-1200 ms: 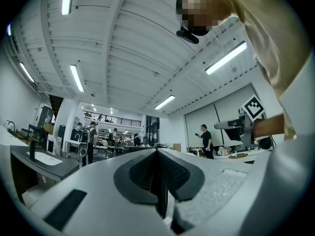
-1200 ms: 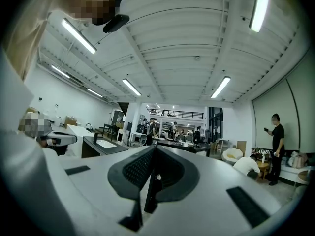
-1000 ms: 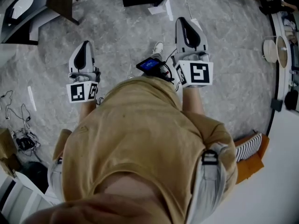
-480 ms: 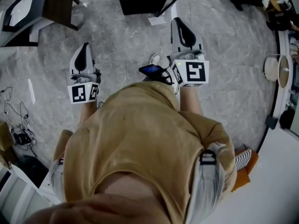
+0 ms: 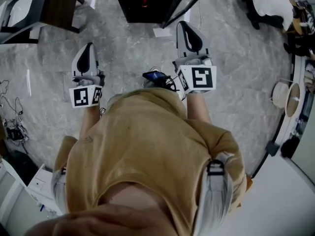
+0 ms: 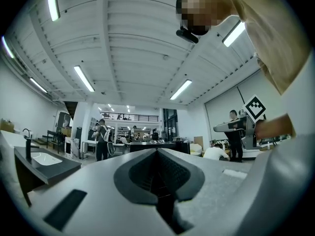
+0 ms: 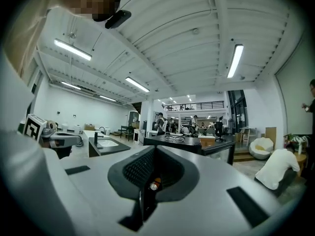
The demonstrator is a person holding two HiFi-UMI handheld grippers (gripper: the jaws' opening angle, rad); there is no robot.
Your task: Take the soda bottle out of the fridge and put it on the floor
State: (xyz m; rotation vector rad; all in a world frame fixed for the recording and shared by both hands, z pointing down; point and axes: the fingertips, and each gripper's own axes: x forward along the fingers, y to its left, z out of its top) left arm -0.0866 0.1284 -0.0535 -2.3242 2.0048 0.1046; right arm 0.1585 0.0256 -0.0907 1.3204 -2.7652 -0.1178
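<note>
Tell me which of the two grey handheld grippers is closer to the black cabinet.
The right gripper: in the head view its tip sits just short of the black cabinet's open door; the left gripper is farther back and off to the side.

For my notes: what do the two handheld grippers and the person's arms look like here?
The left gripper and right gripper are pale grey, tapered shells, each with a dark teardrop-shaped recess on top. Each carries a white cube printed with black square markers. The fingers are grey with dark ribbed pads inside. The person wears a tan short-sleeved shirt.
</note>
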